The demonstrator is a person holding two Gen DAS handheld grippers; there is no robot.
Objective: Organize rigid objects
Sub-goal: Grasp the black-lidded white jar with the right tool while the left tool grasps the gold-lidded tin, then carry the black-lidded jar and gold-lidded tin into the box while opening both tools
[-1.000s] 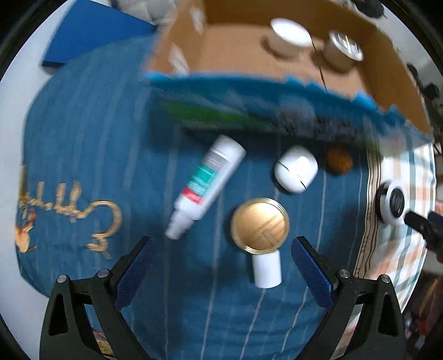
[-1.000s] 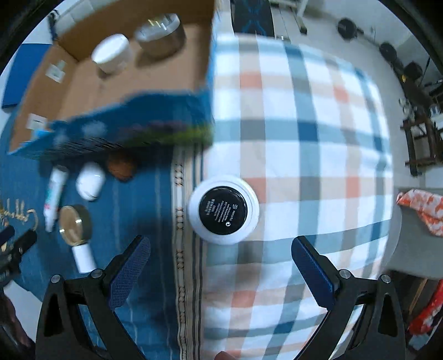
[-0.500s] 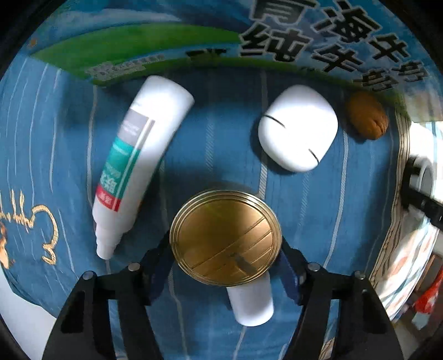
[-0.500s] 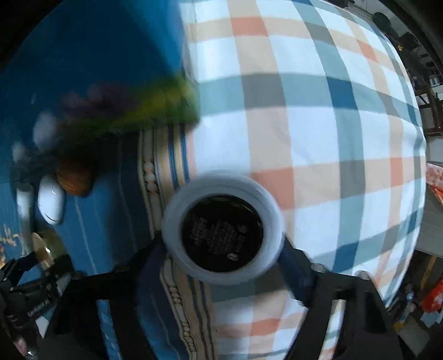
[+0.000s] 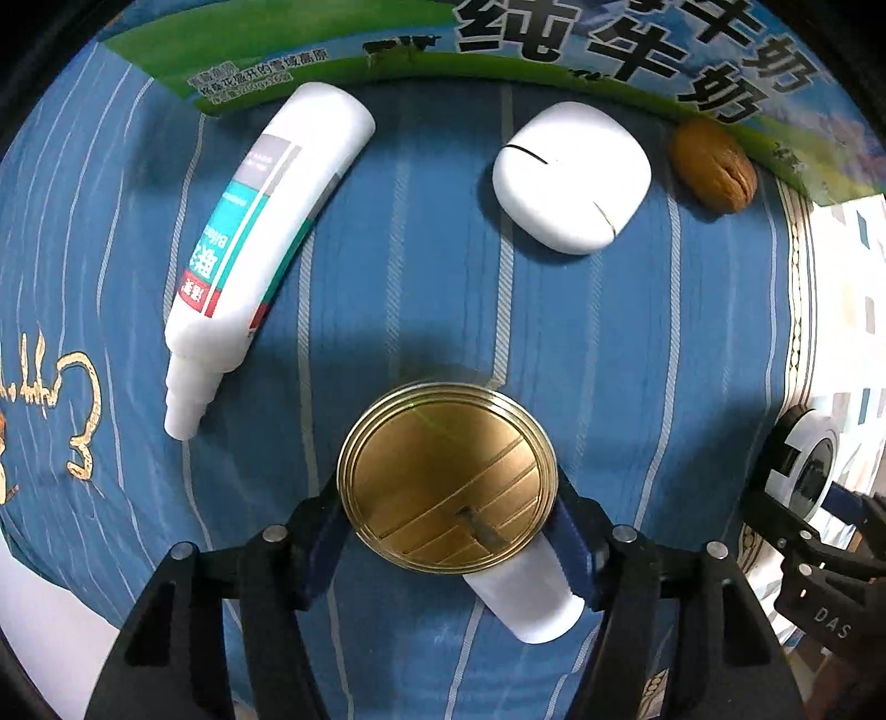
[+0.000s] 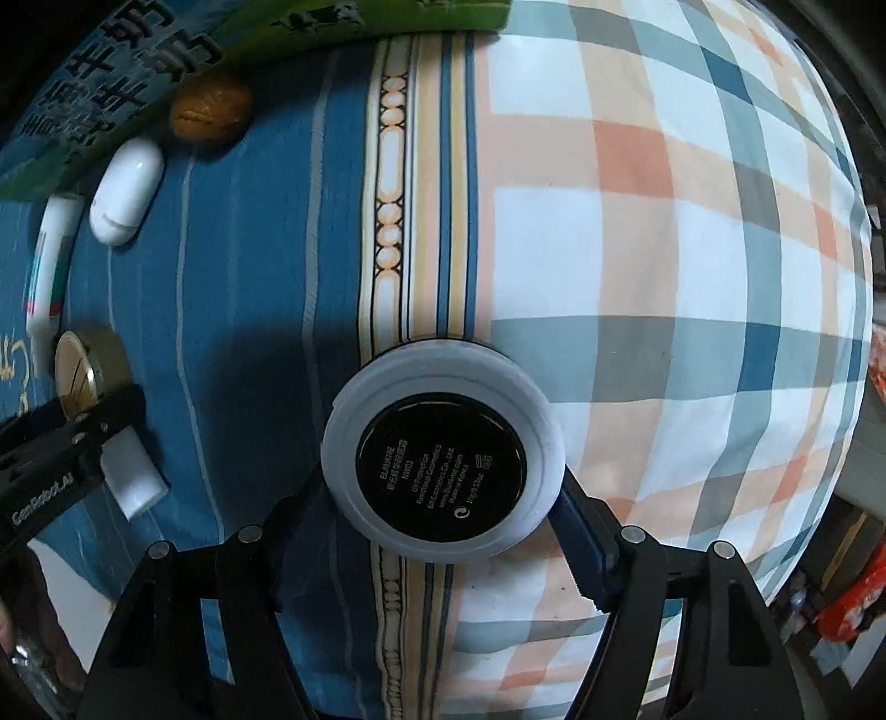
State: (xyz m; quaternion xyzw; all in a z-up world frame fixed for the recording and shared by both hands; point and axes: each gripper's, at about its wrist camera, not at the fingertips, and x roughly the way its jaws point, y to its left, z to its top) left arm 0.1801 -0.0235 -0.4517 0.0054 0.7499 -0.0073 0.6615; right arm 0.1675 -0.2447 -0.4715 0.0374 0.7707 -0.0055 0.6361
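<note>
Left gripper [image 5: 447, 529] clamping gold tin [image 5: 447, 477], right gripper [image 6: 443, 512] seemingly gripping white jar [image 6: 443, 453]

Milk carton [image 5: 609, 50] cut off above

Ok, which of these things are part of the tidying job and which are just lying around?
In the job:
gold-lidded jar, in the left tongs
black-and-white jar, in the right tongs
white tube
white case
walnut
small white cylinder
milk carton box

Just lying about:
blue striped cloth
checked cloth

"纯牛奶" on milk carton [image 5: 609, 44], "BLANKME", "Made in Korea" on white compact [image 6: 441, 462], "GenRobot.AI" on left gripper [image 6: 50, 493]
</note>
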